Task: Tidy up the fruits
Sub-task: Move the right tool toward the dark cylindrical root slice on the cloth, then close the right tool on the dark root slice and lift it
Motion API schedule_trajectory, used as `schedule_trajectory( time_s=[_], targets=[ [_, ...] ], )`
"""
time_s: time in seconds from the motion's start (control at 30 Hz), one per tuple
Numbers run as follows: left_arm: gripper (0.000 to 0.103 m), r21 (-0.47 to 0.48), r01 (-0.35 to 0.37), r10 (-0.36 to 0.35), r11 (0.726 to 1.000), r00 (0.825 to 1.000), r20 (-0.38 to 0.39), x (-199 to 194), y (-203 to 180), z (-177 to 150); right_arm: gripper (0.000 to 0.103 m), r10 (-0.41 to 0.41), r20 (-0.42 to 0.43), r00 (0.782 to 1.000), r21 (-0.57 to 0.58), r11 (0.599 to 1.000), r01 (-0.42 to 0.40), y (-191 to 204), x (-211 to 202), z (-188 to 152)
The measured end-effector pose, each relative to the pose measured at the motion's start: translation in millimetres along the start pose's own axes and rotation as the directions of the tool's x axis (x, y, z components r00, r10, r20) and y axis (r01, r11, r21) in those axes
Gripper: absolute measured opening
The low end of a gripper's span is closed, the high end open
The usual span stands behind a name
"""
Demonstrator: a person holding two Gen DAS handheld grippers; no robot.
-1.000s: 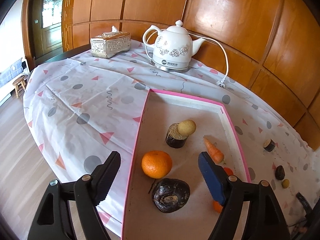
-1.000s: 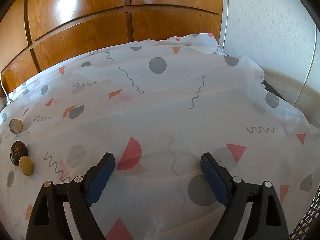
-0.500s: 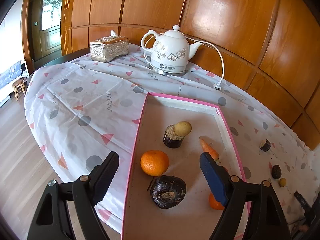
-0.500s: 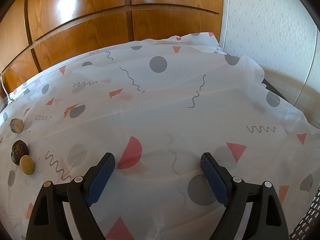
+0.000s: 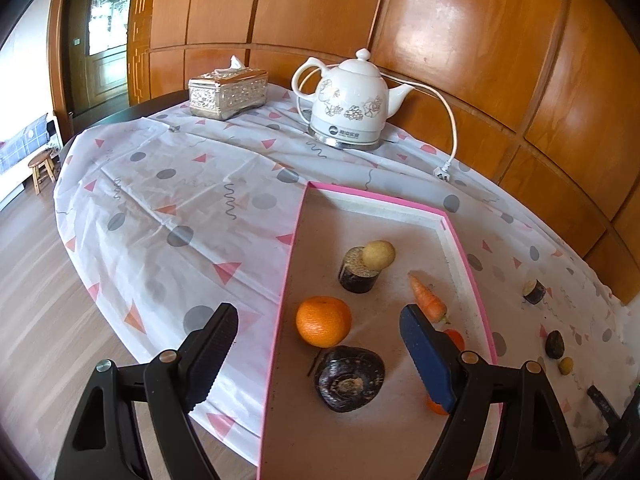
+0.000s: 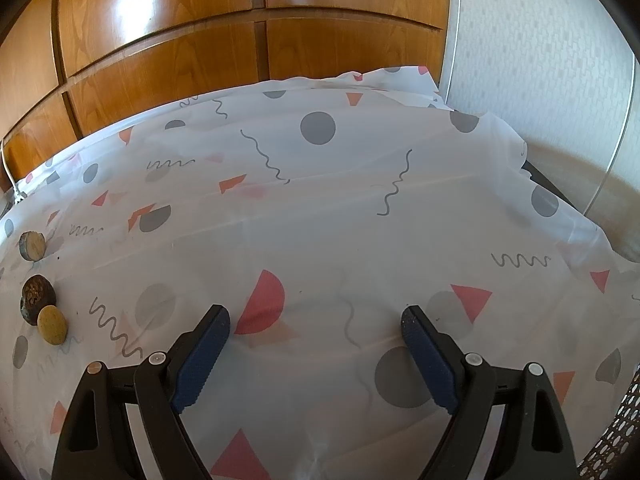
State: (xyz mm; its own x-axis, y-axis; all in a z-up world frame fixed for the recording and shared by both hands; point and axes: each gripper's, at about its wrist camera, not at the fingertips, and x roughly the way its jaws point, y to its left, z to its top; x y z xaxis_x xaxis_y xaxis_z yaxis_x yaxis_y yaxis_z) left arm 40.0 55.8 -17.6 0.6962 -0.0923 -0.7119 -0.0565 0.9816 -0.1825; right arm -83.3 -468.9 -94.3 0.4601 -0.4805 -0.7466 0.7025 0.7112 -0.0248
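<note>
Pink-rimmed tray (image 5: 297, 236) on the patterned tablecloth (image 5: 172, 200) holds one orange (image 5: 323, 321), one carrot (image 5: 426, 299), one dark round root (image 5: 349, 378), one dark-skinned cut stub (image 5: 357, 271) with one small potato (image 5: 378, 255) touching it, and a second orange-coloured piece (image 5: 454, 338) half hidden behind a finger. Left gripper (image 5: 318, 348) hangs above the tray, jaws spread and empty; right gripper (image 6: 316, 354) likewise spread over bare cloth. Three pieces remain outside, at its left: one cut stub (image 6: 33, 245), one dark lump (image 6: 37, 298), one small tan ball (image 6: 52, 325); best taken singly, jaws straddling each squarely before closing.
</note>
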Motion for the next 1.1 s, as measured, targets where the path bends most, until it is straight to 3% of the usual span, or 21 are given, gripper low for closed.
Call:
schedule_trajectory(
  time_s=[0.83,0.93,1.0,1.1],
  targets=[
    [0.083,-0.126,-0.067,0.064,0.990,0.998,-0.028,-0.6,55.9,3.6,0.086,-0.014,-0.015,1.000,-0.004,1.000,0.014,2.3,-0.5,1.8],
    [0.083,-0.132,-0.071,0.068,0.989,0.997,-0.030,-1.0,58.6,2.9,0.074,-0.008,-0.020,1.000,-0.012,1.000,0.008,6.9,-0.9,5.4],
    [0.083,-0.135,-0.068,0.065,0.989,0.997,-0.030,-1.4,58.9,3.2,0.055,0.009,-0.034,0.999,-0.019,1.000,-0.010,13.2,-2.1,9.6],
    [0.083,-0.131,-0.064,0.062,0.989,0.998,-0.025,-2.4,57.9,3.6,0.041,0.100,-0.067,0.993,-0.022,0.995,-0.102,26.2,-6.4,15.9]
  ],
)
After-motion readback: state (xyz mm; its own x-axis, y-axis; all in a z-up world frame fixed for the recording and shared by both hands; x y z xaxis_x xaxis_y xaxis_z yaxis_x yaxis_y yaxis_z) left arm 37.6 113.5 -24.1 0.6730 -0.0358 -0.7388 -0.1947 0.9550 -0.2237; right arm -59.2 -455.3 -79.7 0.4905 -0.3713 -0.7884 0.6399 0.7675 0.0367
